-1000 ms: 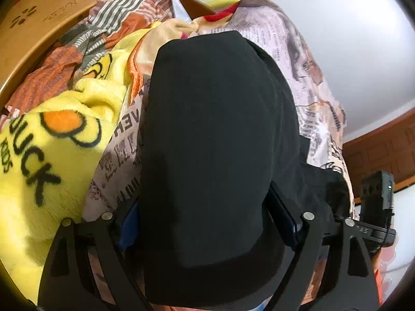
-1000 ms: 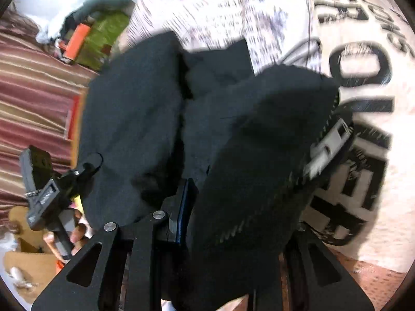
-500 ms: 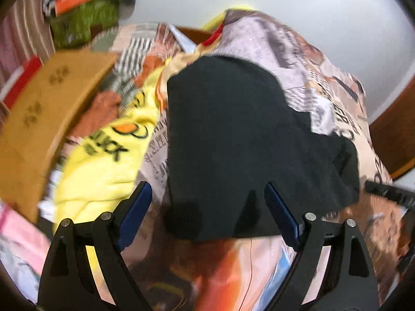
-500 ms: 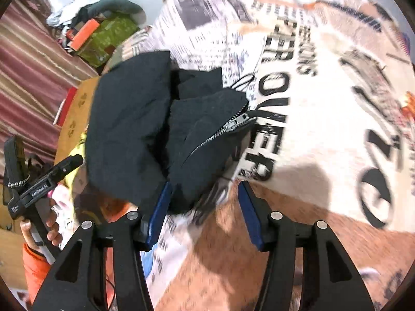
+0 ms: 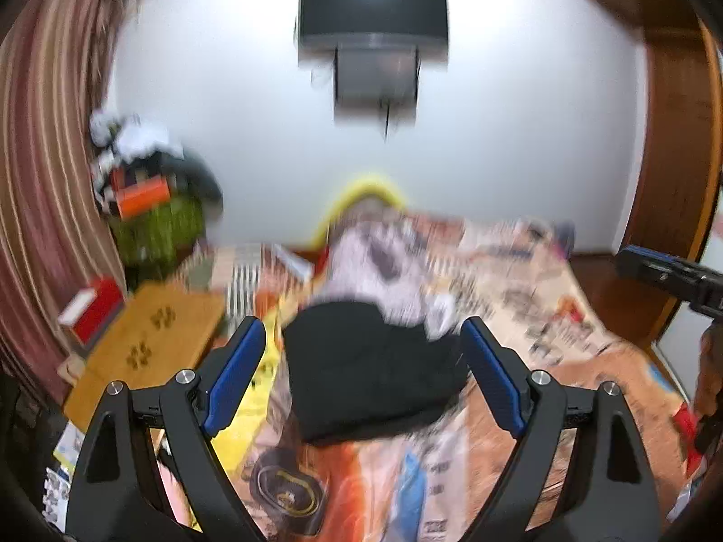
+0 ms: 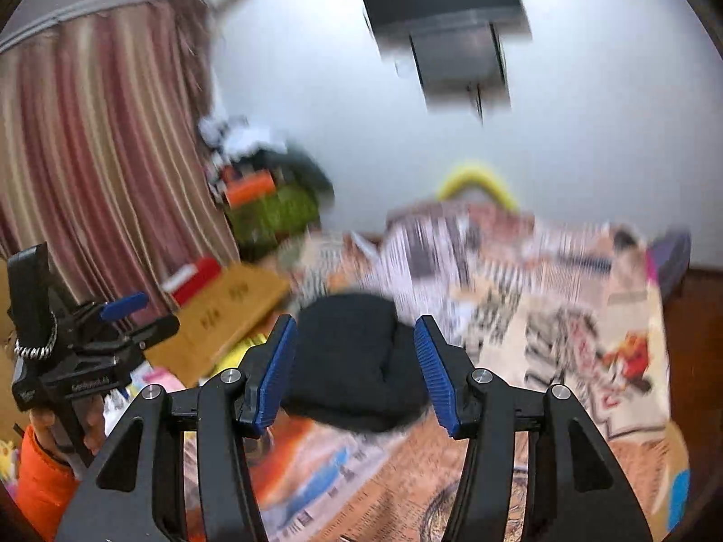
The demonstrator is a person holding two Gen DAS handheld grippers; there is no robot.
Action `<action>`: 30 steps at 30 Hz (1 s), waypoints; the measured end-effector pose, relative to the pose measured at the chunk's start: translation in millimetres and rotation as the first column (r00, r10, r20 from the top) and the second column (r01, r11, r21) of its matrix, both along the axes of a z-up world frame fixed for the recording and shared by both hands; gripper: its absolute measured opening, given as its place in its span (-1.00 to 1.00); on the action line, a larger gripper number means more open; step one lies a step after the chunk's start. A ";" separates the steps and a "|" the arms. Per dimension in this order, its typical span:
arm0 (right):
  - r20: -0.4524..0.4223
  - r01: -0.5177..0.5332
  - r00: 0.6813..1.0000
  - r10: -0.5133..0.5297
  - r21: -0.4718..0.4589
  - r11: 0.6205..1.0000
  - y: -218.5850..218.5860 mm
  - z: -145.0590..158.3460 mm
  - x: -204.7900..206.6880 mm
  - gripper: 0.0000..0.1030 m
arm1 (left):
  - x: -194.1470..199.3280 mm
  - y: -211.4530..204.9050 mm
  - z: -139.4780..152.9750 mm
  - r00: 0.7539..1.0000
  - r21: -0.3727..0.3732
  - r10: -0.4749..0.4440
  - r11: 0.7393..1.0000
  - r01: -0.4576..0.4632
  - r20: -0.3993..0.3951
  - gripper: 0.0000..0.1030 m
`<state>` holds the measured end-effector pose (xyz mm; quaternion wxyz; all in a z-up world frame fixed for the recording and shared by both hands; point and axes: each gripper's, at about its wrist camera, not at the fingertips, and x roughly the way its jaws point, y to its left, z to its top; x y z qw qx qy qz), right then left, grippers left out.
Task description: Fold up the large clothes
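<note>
since a second ago both grippers have let go of the folded black fabric garment [image 5: 375,370] and drawn up and back from it, so the room's white wall now fills the upper part of each view. the garment lies as a compact dark bundle on the bed's printed newspaper-pattern cover [image 5: 533,298], with nothing touching it.

the left gripper [image 5: 361,375] hangs above and short of the garment, its blue-padded jaws spread wide with nothing between the pads. the right gripper [image 6: 354,375] hovers likewise short of the garment, jaws parted at a middling width and empty; the pads frame the bundle only in line of sight.

to the garment's left sit a yellow plush blanket [image 5: 266,361] and, further left, a tan wooden board with paw prints [image 5: 149,343]. beyond the garment, high on the wall, hangs a black flat screen [image 5: 375,4]. everything is motion-blurred.
</note>
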<state>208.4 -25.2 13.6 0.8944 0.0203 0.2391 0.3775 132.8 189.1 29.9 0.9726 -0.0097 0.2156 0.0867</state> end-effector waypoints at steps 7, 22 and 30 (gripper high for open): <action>0.204 0.006 0.979 -0.029 0.111 0.994 -22.9 33.1 -74.3 0.19 | -93.3 -44.5 40.9 0.972 0.004 0.014 1.000 -0.016 0.235 0.72; 0.278 0.108 0.951 -0.136 0.115 0.987 -26.9 19.2 -128.4 0.89 | -159.8 -76.1 30.9 0.927 -0.005 0.122 0.992 -0.129 0.354 0.99; 0.283 0.124 0.948 -0.146 0.095 0.988 -22.9 21.1 -126.3 1.00 | -163.2 -76.1 21.7 0.931 -0.023 0.146 0.989 -0.146 0.336 0.99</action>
